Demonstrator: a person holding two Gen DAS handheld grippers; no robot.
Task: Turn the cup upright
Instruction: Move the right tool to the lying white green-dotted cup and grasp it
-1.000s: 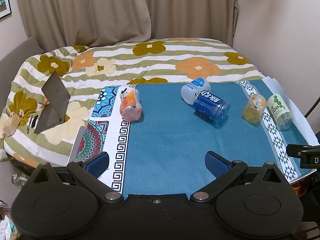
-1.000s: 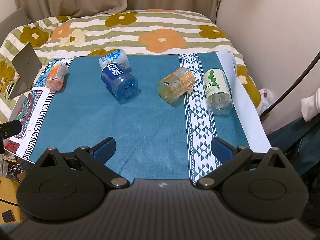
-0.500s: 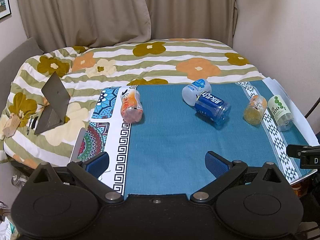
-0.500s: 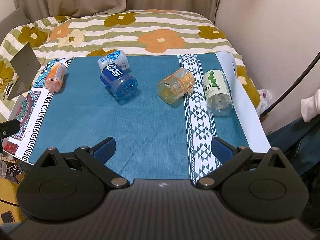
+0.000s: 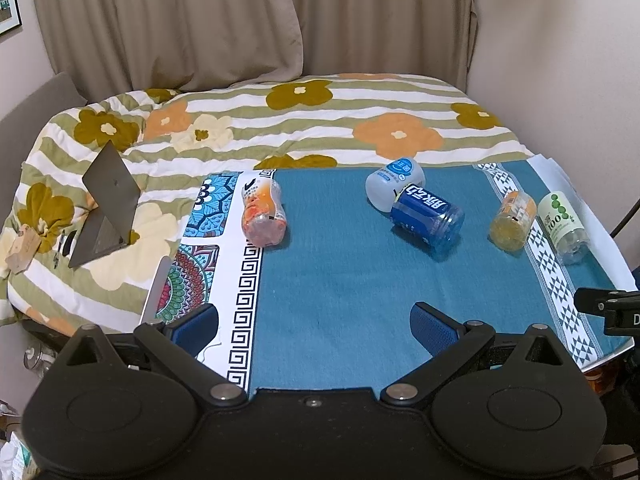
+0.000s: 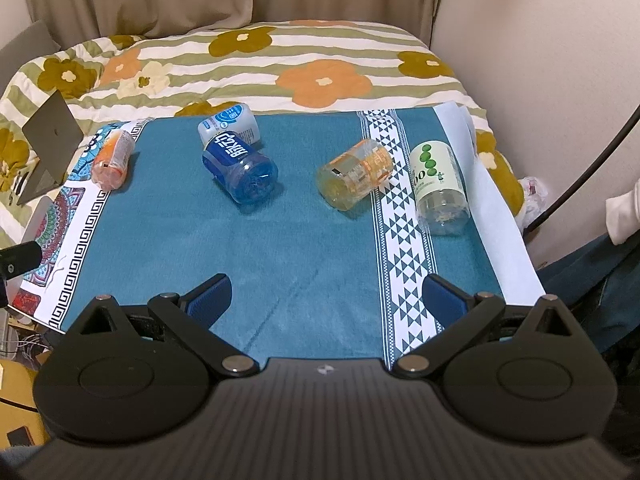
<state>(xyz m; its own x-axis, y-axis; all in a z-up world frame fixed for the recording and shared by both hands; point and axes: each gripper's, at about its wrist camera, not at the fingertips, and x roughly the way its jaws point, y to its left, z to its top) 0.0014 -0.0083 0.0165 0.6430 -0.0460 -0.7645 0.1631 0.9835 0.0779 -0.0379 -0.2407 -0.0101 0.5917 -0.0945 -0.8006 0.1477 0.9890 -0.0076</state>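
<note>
Blue cup (image 6: 239, 169) lay tipped against the white cup (image 6: 229, 123), unflipped, so both grippers' jaws waited open and empty, well short of it.

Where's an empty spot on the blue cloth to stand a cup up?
The near half of the blue cloth is bare, between the Greek-key border and triangle stripe. The far half is crowded: blue cup, white cup, orange cup, green-dot cup.
</note>
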